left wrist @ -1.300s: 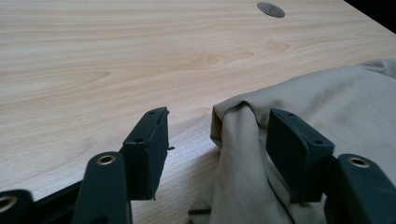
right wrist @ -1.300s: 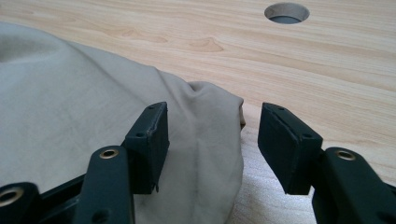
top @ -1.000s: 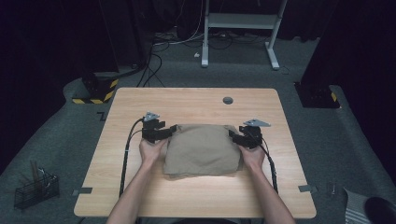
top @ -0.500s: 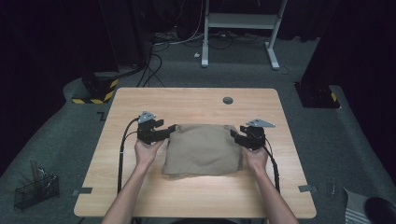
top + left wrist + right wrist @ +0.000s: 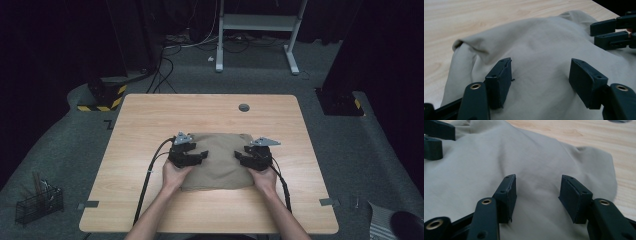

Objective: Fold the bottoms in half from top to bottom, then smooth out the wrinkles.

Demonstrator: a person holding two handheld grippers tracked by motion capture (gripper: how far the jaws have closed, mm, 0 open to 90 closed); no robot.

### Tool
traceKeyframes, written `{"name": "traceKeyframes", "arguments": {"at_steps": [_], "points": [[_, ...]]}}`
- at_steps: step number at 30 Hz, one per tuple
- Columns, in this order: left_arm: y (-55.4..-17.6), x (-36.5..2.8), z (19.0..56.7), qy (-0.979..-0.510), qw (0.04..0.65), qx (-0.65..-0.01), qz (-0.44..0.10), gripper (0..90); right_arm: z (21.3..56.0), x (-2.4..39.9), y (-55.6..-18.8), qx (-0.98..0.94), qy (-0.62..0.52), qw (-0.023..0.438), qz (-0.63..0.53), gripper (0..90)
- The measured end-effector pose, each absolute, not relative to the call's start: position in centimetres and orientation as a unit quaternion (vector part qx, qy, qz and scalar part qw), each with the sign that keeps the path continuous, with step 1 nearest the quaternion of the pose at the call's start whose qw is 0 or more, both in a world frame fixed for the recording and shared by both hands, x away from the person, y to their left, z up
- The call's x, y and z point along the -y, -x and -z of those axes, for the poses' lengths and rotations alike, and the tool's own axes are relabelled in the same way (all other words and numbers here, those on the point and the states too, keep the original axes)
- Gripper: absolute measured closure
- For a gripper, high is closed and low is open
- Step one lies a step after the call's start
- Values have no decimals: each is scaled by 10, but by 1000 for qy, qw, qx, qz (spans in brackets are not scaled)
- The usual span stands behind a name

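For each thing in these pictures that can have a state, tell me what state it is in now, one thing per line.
Left gripper: open, jaws apart over the cloth, nothing between them.
Right gripper: open, jaws apart over the cloth, nothing between them.
Beige cloth: folded into a rough rectangle, lying on the table, slightly rumpled, far-left corner lifted.
Wooden table: upright, its far half bare except for the grommet.
Cable grommet: set in the tabletop, closed.
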State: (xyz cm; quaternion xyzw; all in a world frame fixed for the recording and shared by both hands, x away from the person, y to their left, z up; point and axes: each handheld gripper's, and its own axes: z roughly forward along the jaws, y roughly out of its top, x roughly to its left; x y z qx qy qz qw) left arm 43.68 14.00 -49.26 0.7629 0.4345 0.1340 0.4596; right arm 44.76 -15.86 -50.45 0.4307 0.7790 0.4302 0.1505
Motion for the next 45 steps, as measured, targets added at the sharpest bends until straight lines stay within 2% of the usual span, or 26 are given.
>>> {"name": "traceKeyframes", "arguments": {"at_steps": [12,19,22,26,31,33,36,45], "points": [[-440,-146,502,-767,441,-436,-165,378,522,181,-444,-780,-451,171,-399,475],[-441,-148,500,-765,441,-441,-164,369,520,186,-443,-782,-462,180,-378,477],[-433,-150,491,-759,445,-442,-176,347,517,189,-438,-778,-468,186,-376,476],[-413,-156,473,-739,484,-430,-189,315,507,190,-421,-775,-453,197,-394,472],[-395,-154,468,-749,482,-416,-184,315,494,181,-397,-776,-418,194,-432,462],[-387,-150,478,-767,455,-413,-184,314,495,175,-390,-783,-408,186,-431,454],[-379,-151,492,-767,445,-424,-184,321,503,169,-382,-795,-400,172,-422,432],[-385,-152,521,-773,406,-456,-173,323,520,160,-379,-819,-399,184,-370,425]]}}
